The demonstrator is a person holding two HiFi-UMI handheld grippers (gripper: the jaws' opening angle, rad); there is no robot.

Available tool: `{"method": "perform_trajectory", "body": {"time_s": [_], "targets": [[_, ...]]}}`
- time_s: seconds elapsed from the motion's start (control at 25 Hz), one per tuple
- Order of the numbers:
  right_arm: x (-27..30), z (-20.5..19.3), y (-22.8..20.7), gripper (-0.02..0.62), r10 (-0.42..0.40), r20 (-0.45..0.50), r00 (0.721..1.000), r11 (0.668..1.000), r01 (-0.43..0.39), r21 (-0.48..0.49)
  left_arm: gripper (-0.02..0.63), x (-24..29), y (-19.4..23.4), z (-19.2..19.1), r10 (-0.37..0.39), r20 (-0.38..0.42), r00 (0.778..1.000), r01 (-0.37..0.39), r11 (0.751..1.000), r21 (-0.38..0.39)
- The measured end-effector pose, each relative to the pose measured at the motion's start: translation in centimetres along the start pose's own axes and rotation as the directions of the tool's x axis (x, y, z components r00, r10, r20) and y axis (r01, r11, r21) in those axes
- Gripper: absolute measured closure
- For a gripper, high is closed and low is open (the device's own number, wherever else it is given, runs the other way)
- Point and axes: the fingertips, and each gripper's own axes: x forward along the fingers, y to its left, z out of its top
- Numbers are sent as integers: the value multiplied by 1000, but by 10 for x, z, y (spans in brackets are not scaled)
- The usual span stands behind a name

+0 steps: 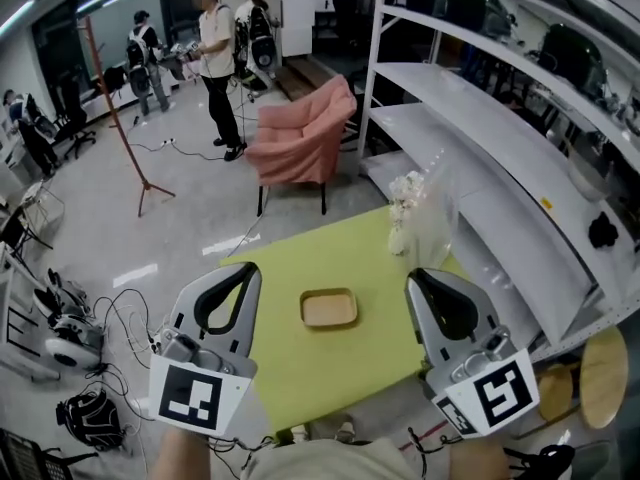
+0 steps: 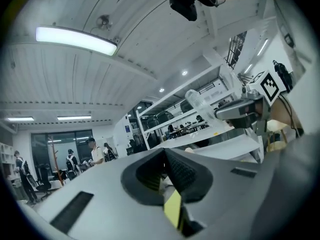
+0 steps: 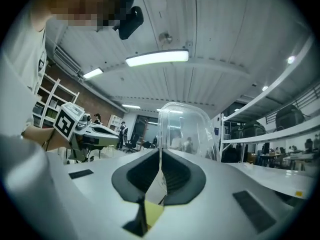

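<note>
Both jaws closed, empty: left gripper (image 1: pixel 244 270), right gripper (image 1: pixel 420 274) flank tray (image 1: pixel 329 308) over table (image 1: pixel 300 253) edges.

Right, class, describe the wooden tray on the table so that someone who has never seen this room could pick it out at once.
Find the yellow-green table beside the white shelves. Near its middle lies a shallow wooden tray with rounded corners. It is low, tan and empty, unlike the tall clear cover over white flowers at the table's far right corner.
</note>
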Motion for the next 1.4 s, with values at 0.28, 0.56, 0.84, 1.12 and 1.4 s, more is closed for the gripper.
{"method": "perform_trajectory", "body": {"time_s": [0.28,0.56,0.84,1.12,1.4], "targets": [[-30,9,-1,572,-38,40,999,999,36,41,600,-19,-6,6,9,30,1000,-9,1000,19],[-36,-22,5,572,-36,-7,999,996,37,77,600,-25,-20,-18,-25,-18,1000,25,1000,-14],[-41,-71,5,572,-39,-99,994,990,52,129,600,-21,-35,-51,-51,-68,996,47,997,-65],[-44,-84,10,572,-17,-140,990,989,37,142,600,-20,-43,-65,-67,-101,993,59,995,-78],[-49,-87,13,572,-10,-144,989,990,30,138,600,-19,-53,-62,-76,-92,993,69,994,-86]]}}
